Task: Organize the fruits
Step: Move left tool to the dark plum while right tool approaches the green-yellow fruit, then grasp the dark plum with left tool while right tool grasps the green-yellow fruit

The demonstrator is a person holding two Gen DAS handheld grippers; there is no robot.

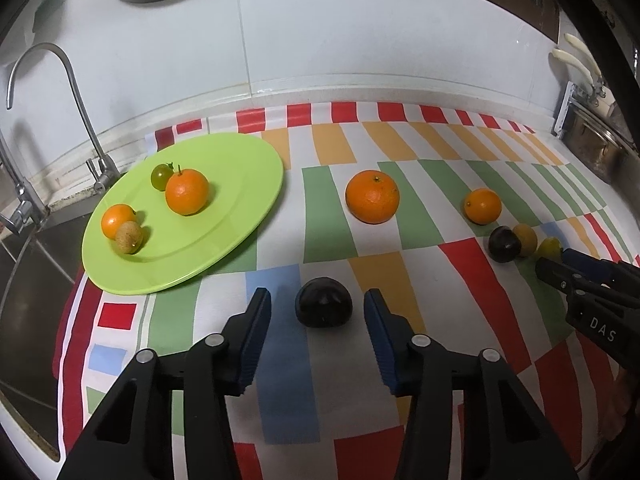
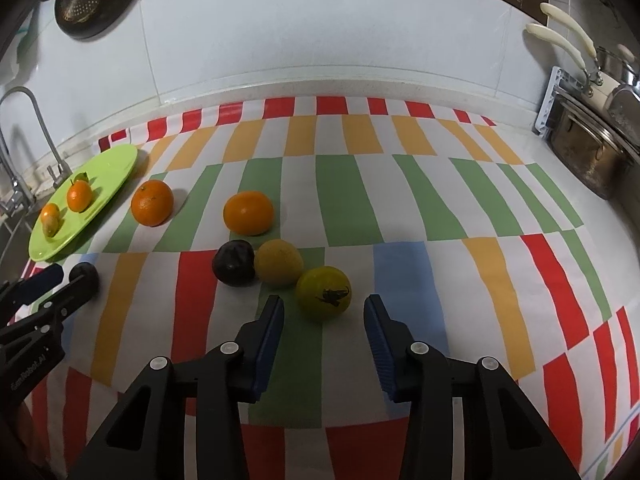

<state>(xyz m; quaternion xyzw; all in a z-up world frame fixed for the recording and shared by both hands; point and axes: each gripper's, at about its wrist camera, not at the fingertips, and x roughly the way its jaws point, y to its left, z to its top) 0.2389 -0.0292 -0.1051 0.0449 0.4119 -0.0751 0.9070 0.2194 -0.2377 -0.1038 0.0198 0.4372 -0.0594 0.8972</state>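
The left tool stands apart, a dark plum lying on the counter between its tips. The right tool stands apart, a yellow-green fruit just ahead at 12 o'clock. At 10 o'clock, the green plate holds two oranges, a green tomato and a brown fruit.

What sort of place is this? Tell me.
Most likely a home kitchen counter: a sink with a faucet on the left, a tiled wall behind, pots on the right.
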